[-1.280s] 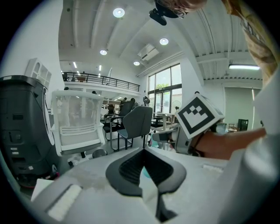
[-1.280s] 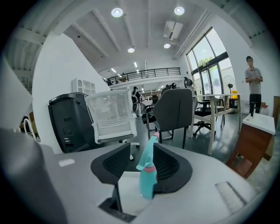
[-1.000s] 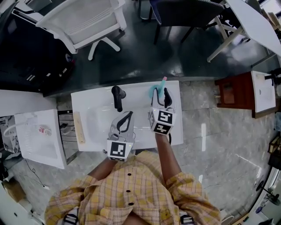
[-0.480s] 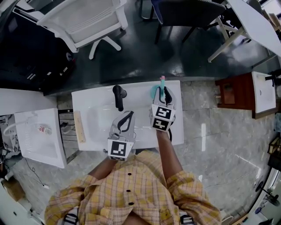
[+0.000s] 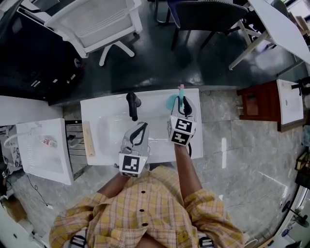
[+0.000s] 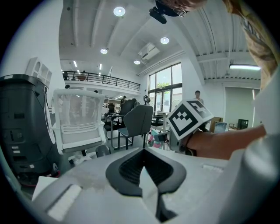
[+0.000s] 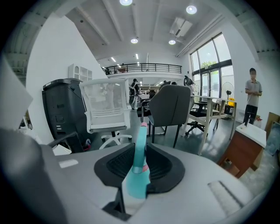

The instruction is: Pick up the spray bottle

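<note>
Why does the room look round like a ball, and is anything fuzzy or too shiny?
Left gripper view and right gripper view: the wide lens bends the room into a circle with dark corners, and the ceiling lights glare white. Right gripper view: the spray bottle is so close that its base looks fuzzy. Head view: a bright streak shines on the pale floor.

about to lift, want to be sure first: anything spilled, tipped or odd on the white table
Nothing stands out: no spill on the table, and the spray bottle sits between the right hand-held gripper's closing jaws.
</note>
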`<action>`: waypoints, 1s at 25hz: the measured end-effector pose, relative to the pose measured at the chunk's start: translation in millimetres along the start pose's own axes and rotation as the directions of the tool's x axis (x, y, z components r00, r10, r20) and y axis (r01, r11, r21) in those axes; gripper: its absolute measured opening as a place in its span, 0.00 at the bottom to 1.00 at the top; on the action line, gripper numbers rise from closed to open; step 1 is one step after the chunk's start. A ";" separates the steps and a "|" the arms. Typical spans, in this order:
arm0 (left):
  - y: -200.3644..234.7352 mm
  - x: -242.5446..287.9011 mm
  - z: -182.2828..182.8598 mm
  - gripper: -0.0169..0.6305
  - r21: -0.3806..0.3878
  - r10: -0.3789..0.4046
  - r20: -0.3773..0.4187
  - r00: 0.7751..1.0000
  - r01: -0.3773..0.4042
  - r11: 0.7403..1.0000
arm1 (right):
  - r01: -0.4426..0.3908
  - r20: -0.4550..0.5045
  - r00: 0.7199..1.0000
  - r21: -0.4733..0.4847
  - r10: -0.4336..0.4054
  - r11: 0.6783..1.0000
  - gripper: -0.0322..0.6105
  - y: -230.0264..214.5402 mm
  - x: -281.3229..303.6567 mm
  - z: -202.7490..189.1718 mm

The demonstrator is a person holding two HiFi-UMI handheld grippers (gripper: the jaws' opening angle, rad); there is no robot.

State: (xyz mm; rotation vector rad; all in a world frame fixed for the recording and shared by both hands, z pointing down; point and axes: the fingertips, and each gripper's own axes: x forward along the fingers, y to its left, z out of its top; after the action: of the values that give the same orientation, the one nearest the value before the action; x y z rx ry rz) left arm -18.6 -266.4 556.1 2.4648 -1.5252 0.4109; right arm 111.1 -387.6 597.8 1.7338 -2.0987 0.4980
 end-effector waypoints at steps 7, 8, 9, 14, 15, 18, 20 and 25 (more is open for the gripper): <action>-5.1 -14.0 5.7 0.02 -0.021 -0.004 0.022 1.000 0.004 1.000 | -0.003 0.035 0.999 -0.005 0.003 1.000 0.18 2.6 -20.8 9.9; -5.2 -16.4 6.4 0.02 -0.011 -0.009 0.027 1.000 0.009 1.000 | -0.003 0.040 0.999 -0.003 0.003 1.000 0.18 3.0 -25.0 11.7; -5.3 -19.1 7.2 0.02 -0.006 -0.011 0.031 0.999 0.012 1.000 | -0.004 0.046 0.999 -0.002 0.004 1.000 0.18 3.6 -29.5 13.6; -8.9 -33.8 12.0 0.02 -0.005 -0.017 0.053 0.998 0.018 1.000 | -0.016 0.086 0.996 0.012 0.015 1.000 0.18 6.4 -54.8 22.2; -10.4 -37.2 12.7 0.02 -0.004 -0.019 0.058 0.998 0.020 1.000 | -0.018 0.096 0.995 0.015 0.017 1.000 0.18 7.0 -60.7 23.7; -14.1 -46.9 14.4 0.02 0.000 -0.025 0.073 0.997 0.025 1.000 | -0.023 0.122 0.992 0.022 0.020 1.000 0.18 9.0 -78.0 27.7; -14.6 -52.8 16.7 0.02 0.000 -0.027 0.083 0.996 0.027 1.000 | -0.027 0.134 0.991 0.031 0.022 0.999 0.18 11.2 -88.5 29.8; -16.1 -69.1 21.6 0.02 0.009 -0.026 0.111 0.993 0.025 1.000 | -0.042 0.162 0.986 0.045 0.034 0.998 0.18 19.1 -117.2 31.2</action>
State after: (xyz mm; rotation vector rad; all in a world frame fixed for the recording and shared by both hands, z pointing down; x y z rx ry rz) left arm -30.8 -208.4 511.4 2.5494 -1.5337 0.2796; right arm 110.7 -299.7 512.0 1.8194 -2.2518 0.4358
